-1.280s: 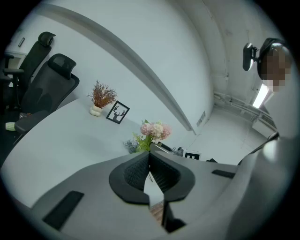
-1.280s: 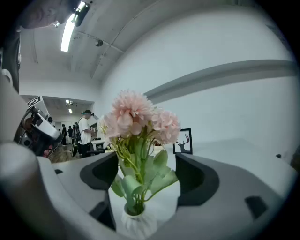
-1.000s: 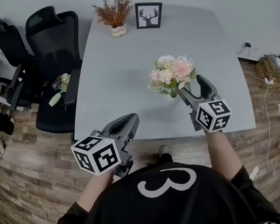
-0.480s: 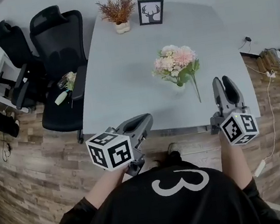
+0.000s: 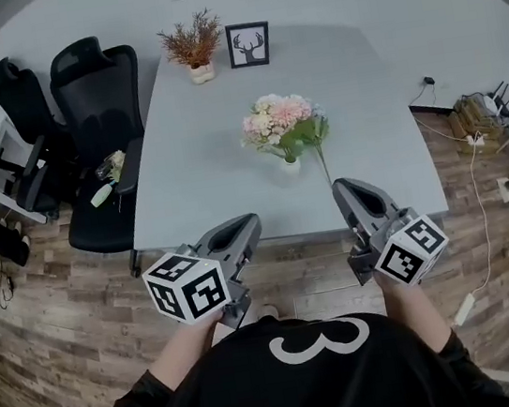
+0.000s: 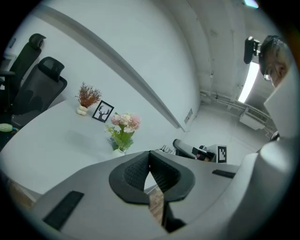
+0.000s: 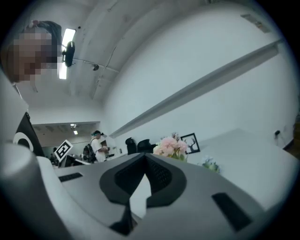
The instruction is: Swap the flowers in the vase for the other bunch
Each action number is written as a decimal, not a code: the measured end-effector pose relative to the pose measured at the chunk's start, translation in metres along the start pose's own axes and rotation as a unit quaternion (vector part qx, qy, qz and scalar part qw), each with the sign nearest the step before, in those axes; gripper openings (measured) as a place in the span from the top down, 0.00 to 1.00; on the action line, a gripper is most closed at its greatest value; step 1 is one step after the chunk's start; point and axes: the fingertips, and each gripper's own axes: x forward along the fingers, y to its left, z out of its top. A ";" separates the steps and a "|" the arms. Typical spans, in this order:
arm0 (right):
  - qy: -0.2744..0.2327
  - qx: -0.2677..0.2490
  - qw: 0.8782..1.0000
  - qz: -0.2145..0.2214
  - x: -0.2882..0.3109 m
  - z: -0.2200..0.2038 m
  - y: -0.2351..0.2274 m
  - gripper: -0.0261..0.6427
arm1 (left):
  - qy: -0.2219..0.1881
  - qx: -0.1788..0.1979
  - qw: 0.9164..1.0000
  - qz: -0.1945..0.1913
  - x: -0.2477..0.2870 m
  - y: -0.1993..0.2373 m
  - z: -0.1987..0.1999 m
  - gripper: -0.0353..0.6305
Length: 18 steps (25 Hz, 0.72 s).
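A small white vase (image 5: pixel 292 166) stands mid-table and holds a bunch of pink and cream flowers (image 5: pixel 279 116), also seen in the left gripper view (image 6: pixel 124 123) and the right gripper view (image 7: pixel 171 146). A second, paler sprig (image 7: pixel 209 164) lies on the table beside the vase, its thin stem (image 5: pixel 323 164) pointing at the front edge. My right gripper (image 5: pixel 342 187) hovers at that edge, short of the stem; its jaws have just been closing and are shut with nothing between them. My left gripper (image 5: pixel 246 223) is off the table's front edge, shut and empty.
At the far end of the grey table (image 5: pixel 200 158) stand a potted dried plant (image 5: pixel 194 44) and a framed deer picture (image 5: pixel 248 44). Two black office chairs (image 5: pixel 89 80) are on the left, one with a pale bundle (image 5: pixel 107 168) on its seat. Cables (image 5: pixel 482 111) lie on the floor at right.
My right gripper left the base of the vase, pulled back to the table's front edge and closed. A stem now lies beside the vase. The left gripper shifted slightly.
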 end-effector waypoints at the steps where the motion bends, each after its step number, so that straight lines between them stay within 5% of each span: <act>1: 0.021 0.004 1.000 0.019 -0.005 -0.008 0.007 0.95 | -0.005 0.010 1.000 0.001 0.001 -0.010 -0.001 0.93; 8: 0.090 0.004 0.992 0.090 -0.057 -0.038 0.032 0.95 | -0.012 0.065 0.998 0.004 0.011 -0.073 -0.021 0.93; 18: 0.095 0.001 0.990 0.103 -0.124 -0.050 0.037 0.95 | -0.002 0.072 0.997 0.000 0.017 -0.133 -0.068 0.93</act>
